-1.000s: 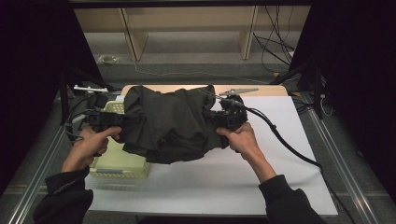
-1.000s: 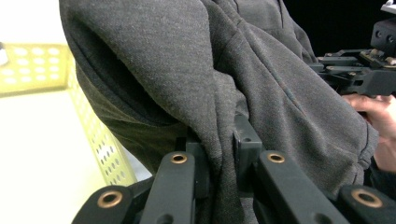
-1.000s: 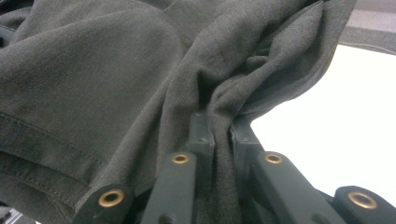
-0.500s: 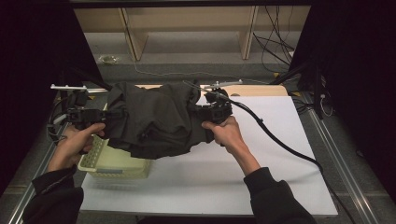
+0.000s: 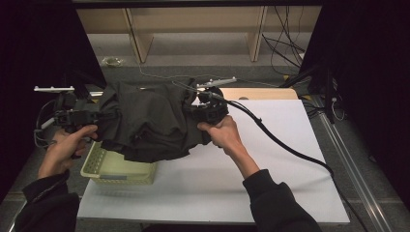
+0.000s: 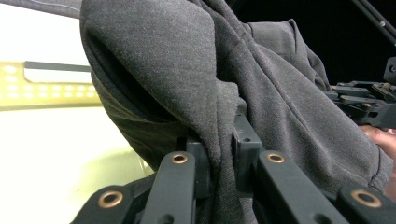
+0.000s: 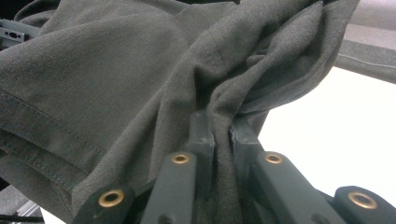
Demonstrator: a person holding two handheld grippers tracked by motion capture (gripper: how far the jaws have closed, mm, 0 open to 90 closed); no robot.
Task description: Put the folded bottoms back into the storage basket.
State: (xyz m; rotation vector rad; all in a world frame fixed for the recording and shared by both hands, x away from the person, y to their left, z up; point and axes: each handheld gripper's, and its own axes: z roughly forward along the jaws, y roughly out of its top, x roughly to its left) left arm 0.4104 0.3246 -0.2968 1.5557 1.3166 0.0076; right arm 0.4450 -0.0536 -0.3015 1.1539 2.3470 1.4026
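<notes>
Dark garment (image 5: 147,123) held between 2 tongs, left (image 5: 99,116), right (image 5: 193,112), above yellow basket (image 5: 116,169), white table (image 5: 251,188)

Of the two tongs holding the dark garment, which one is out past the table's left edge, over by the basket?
The left tongs, shut on the dark garment beyond the pale basket. The right tongs grip its other side above the white table.

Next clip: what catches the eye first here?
A dark grey garment hangs bunched in the air between the two hands, over the left side of the white table. The left tongs and right tongs are each clamped on a fold of it. A pale yellow-green basket sits right beneath it.
</notes>
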